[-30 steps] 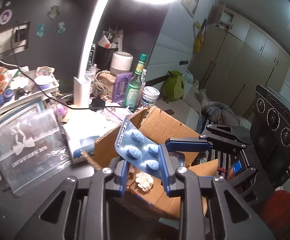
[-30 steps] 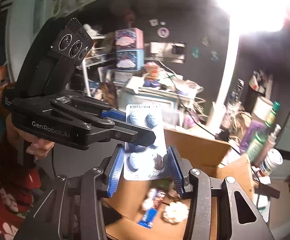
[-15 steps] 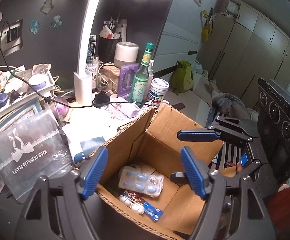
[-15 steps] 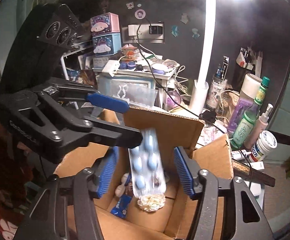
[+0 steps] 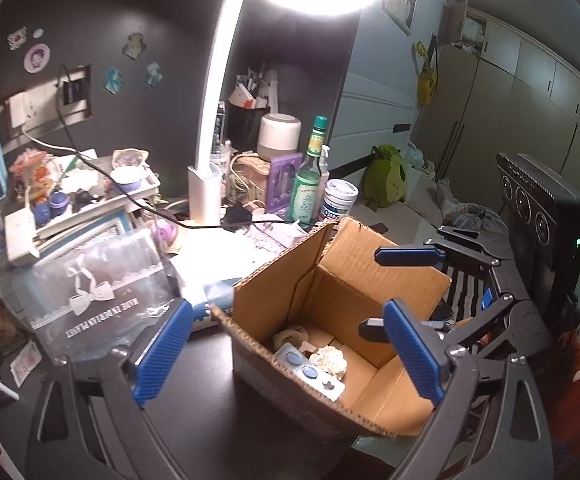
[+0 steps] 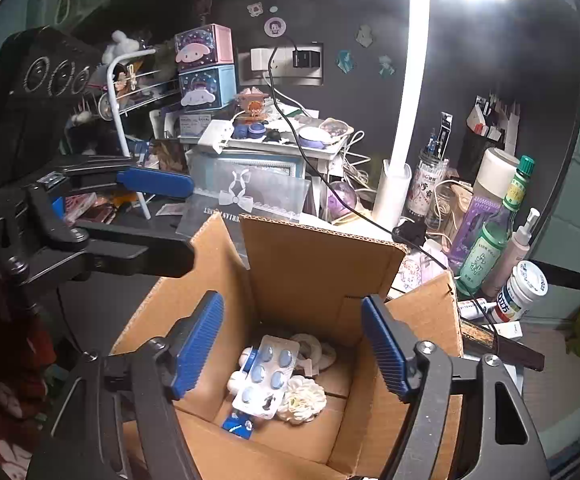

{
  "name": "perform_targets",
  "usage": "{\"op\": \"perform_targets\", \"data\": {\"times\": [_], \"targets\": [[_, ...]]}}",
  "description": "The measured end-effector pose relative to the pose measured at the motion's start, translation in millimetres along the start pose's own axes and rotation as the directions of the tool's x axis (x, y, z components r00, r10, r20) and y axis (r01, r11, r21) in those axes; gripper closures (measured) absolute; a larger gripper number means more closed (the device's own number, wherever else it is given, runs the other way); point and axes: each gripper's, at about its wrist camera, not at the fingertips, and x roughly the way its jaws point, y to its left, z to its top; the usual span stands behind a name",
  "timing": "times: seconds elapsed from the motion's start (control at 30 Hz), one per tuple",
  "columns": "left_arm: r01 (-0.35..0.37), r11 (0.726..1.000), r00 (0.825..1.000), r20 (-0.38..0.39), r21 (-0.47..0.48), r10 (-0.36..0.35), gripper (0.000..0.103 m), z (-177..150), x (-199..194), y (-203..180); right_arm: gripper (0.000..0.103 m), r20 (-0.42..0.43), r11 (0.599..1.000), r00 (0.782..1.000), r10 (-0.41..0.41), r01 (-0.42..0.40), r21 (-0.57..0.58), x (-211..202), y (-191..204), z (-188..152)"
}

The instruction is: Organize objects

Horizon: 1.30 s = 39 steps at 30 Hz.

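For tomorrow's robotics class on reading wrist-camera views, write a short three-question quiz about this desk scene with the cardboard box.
1. True or false: the silver blister pack of blue pills lies inside the open brown cardboard box.
2. The left gripper is: A) shut on the pack, B) open, C) out of view.
3. Fill in: the cream fabric flower lies in the box beside the ____.

Key: 1 true. 2 B; the right gripper is open too. 3 blister pack.
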Motion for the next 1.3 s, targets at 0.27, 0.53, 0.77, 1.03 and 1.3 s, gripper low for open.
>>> {"op": "perform_targets", "data": {"times": [0.27,0.53,0.77,1.03,1.3], "targets": [[-0.069,0.998,0.995,0.077,-0.014,0.070,0.001,-20,-43,5,0.002,0.100,0.999,0.995,0.027,-0.029,0.019,-20,15,4],[-0.186,0.982,0.971,0.149,-0.038,0.189,0.001,-44,-69,4,0.000,0.160,0.997,0.985,0.059,-0.050,-0.064,-25,43,-1],[-0.306,0.946,0.924,0.205,-0.107,0.322,0.001,-67,-77,11,0.000,0.223,0.998,0.974,0.045,-0.036,-0.047,-25,47,-9],[-0.316,0.935,0.917,0.201,-0.163,0.345,0.001,-80,-71,20,0.000,0.234,0.999,0.971,0.050,-0.046,-0.023,-17,42,-14],[-0.316,0.931,0.915,0.203,-0.183,0.350,0.001,-81,-71,25,0.000,0.236,0.998,0.970,0.059,-0.063,0.010,-16,35,-18]]}}
